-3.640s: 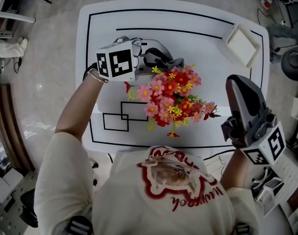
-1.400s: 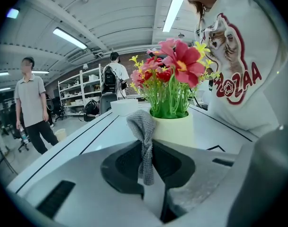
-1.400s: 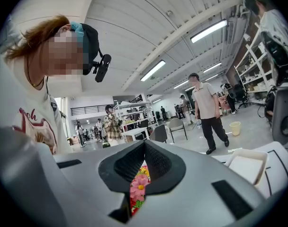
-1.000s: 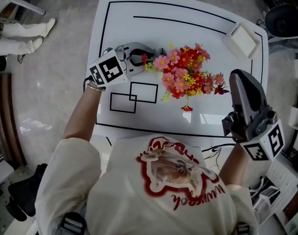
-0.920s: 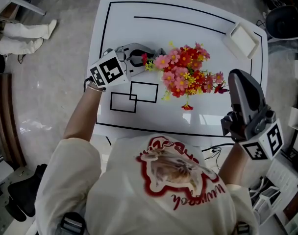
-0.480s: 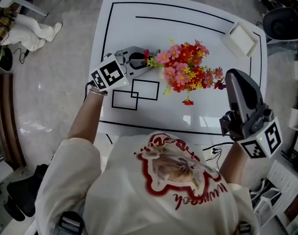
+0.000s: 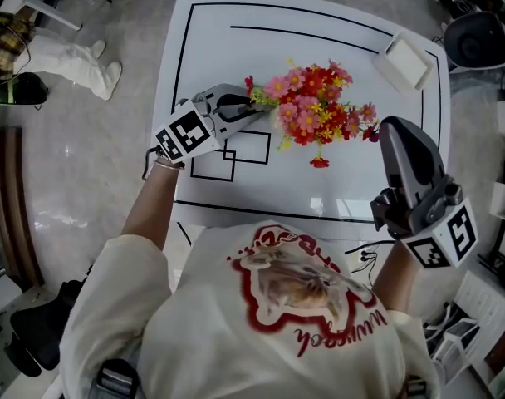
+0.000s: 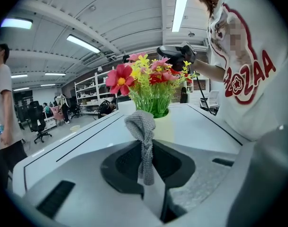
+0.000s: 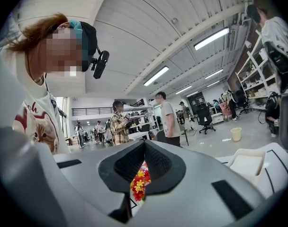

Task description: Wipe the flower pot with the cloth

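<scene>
A bunch of pink, red and yellow flowers stands in a pale flower pot on the white table. In the head view the blooms hide the pot. My left gripper sits at the flowers' left side, shut on a grey knitted cloth that sticks up from its tips just short of the pot. My right gripper hovers to the right of the flowers, jaws together and nothing in them. Through the slit of that gripper I see a few blooms.
A white square tray lies at the table's far right corner. Black lines and two overlapping rectangles are printed on the tabletop. A person's legs stand on the floor left of the table; chairs and shelves surround it.
My left gripper with the cloth has shifted from the flowers' far-left side round to their left side, closer to the printed rectangles. The right gripper stays to the right, barely moved.
</scene>
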Motion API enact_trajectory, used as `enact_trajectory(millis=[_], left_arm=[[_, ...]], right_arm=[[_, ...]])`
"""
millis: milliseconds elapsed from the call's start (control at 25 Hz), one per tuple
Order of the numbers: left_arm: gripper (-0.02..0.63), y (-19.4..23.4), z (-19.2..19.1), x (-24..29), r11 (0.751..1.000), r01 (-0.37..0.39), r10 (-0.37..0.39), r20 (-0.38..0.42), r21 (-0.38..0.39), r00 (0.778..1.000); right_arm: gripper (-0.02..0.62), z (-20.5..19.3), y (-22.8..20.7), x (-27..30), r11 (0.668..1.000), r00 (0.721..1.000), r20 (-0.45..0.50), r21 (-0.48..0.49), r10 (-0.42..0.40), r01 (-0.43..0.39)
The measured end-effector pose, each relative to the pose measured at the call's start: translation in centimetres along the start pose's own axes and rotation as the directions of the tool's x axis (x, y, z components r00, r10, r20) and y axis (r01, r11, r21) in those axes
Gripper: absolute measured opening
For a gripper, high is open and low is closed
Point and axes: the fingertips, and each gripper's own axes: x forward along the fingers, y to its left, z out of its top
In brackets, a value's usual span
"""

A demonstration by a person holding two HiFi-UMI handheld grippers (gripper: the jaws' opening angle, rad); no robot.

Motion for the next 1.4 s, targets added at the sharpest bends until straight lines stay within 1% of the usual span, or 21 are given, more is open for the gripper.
enact_trajectory(millis=[200, 480, 720, 1040, 1240, 1400], left_arm=[[0.055, -0.1, 0.0, 0.0, 0.998, -0.058, 0.058, -0.011, -0.021, 0.998], [0.055, -1.0, 0.1, -0.1, 0.988, -0.143, 0.142, -0.018, -0.053, 0.99], [0.055, -1.7, 0.1, -0.2, 0.968, -0.235, 0.232, -0.04, -0.086, 0.972], [0.055, -2.7, 0.4, -0.4, 0.943, -0.311, 0.307, -0.05, -0.115, 0.95], [0.055, -3.3, 0.6, -0.3, 0.925, -0.348, 0.346, -0.038, -0.154, 0.937], [0.055, -3.7, 0.8, -0.2, 0.915, -0.371, 0.37, -0.038, -0.16, 0.928]], right_arm=[[0.0, 0.1, 0.2, -0.2, 1.0, 1.0, 0.004, 0.003, 0.02, -0.02], [0.0, 0.3, 0.7, -0.9, 0.998, 0.998, 0.008, 0.007, 0.066, -0.066], [0.0, 0.4, 0.8, -2.1, 0.996, 0.996, -0.003, 0.013, 0.093, -0.093], [0.0, 0.1, 1.4, -2.9, 0.992, 0.992, -0.01, 0.024, 0.127, -0.127], [0.0, -0.2, 1.6, -3.1, 0.989, 0.989, -0.018, 0.027, 0.148, -0.147], [0.0, -0.4, 1.8, -3.5, 0.987, 0.987, -0.021, 0.03, 0.157, -0.156]])
